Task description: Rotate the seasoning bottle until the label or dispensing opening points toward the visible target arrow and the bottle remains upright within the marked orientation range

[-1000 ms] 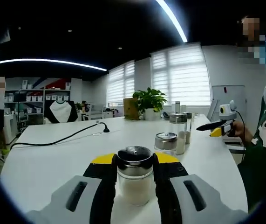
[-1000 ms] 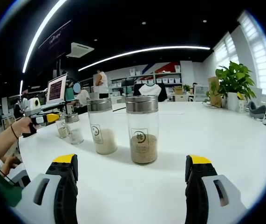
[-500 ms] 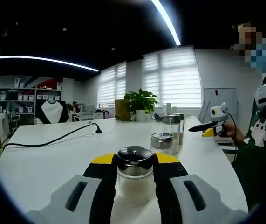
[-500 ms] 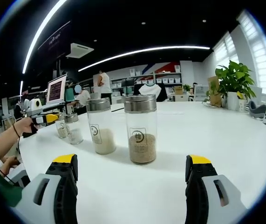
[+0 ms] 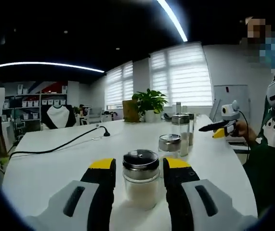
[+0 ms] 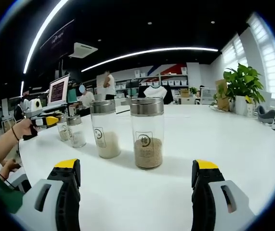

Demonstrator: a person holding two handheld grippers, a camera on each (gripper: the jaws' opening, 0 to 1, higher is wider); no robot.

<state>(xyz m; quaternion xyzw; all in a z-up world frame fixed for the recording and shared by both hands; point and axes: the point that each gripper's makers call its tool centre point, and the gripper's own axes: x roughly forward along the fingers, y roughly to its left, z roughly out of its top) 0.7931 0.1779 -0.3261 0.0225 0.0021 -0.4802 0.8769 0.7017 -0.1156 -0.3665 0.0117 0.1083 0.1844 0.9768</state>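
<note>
Left claw [image 5: 138,175] released seasoning bottle [image 5: 140,179], now spread | right claw [image 6: 136,180] spread, bare table [image 6: 253,159] between

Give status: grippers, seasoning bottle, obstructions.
Left gripper open, jaws straddling the seasoning bottle, small gaps both sides. Bottle upright on white table. Right gripper open, holding nothing. Second small shaker close behind.

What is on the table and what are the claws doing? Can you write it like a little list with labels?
place: white table in an office
left claw: open, a jaw on each side of a small shaker, small gaps showing
small shaker: upright, shiny metal lid, white powder inside
right claw: open wide, holding nothing
tall jars: one with white grains, one with brown grains, both upright
other things: black cable, potted plant
target arrow: cannot see one
</note>
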